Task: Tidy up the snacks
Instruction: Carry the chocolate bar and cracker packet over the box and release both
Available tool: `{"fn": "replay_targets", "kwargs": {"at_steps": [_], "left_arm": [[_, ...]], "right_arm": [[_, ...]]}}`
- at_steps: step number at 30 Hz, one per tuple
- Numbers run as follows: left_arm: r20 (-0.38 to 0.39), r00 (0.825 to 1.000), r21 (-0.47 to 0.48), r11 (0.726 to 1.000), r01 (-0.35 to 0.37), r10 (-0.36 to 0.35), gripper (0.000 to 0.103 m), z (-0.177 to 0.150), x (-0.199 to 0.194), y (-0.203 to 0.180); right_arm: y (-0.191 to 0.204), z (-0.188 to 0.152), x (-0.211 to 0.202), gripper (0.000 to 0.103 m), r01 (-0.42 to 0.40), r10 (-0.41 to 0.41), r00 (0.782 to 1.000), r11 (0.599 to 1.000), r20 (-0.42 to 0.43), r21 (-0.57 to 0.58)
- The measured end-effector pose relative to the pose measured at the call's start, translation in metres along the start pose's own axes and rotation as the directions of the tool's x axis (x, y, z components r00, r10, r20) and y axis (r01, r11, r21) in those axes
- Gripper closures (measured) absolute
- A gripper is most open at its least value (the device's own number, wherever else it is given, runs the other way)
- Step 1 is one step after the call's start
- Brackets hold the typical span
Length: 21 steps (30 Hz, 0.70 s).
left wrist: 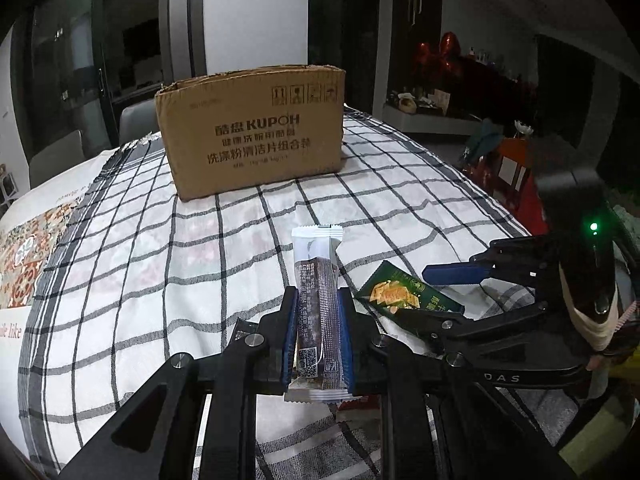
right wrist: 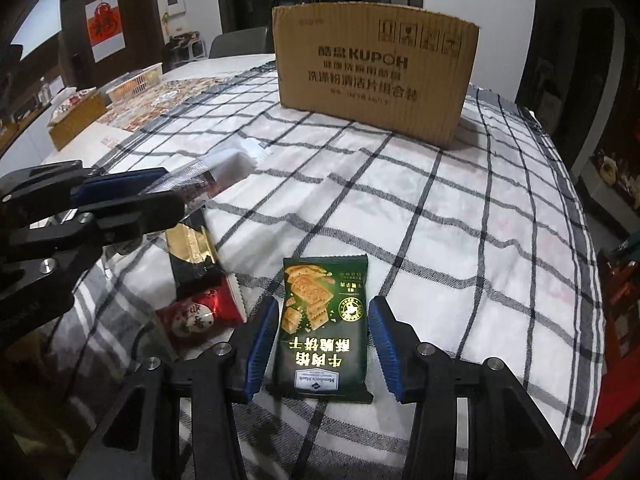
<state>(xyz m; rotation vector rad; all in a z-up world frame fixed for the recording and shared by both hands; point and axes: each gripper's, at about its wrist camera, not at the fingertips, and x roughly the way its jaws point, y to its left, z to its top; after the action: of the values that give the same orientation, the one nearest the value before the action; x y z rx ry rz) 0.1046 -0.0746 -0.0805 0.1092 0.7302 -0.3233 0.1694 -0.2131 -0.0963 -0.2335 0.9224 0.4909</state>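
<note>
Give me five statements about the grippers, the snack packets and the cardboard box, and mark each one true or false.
1. The left gripper is shut on the brown-and-white snack stick. True.
2. The right gripper grips the green cracker packet. False: its jaws stand open on either side of it.
3. The cardboard box stands on the checked cloth. True.
4. The green cracker packet is in the box. False: it lies on the cloth.
5. A red snack packet lies left of the green one. True.

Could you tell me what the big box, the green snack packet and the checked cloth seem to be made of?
Box: brown corrugated cardboard, matte, its top edge torn and fluted.
Green snack packet: probably glossy plastic film, with crimped end seals and light glare.
Checked cloth: woven fabric, likely cotton, matte with visible weave and soft wrinkles.
</note>
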Motion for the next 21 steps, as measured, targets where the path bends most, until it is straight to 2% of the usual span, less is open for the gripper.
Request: {"fn": "replay_targets", "kwargs": {"at_steps": [10,16,21], "left_arm": [[-0.011,1.0,-0.016,1.0,-0.003,0.003,0.084,0.0,0.003,0.005],[0.017,1.0,-0.022,1.0,-0.009,0.01,0.084,0.008,-0.003,0.011],[0.058,0.998,-0.03,1.0,-0.006,0.008,0.084,0.024,-0.01,0.019]], "right_arm": [[0.0,-0.001,0.004,0.058,0.022,-0.022,1.0,0.999,0.001,0.026],[-0.002,0.01,-0.015,0.058,0.04,-0.043,0.997,0.998,0.056,0.054],[-0.002,0.033,-0.036,0.058,0.057,-0.064,0.99,0.997,0.128,0.058]]}}
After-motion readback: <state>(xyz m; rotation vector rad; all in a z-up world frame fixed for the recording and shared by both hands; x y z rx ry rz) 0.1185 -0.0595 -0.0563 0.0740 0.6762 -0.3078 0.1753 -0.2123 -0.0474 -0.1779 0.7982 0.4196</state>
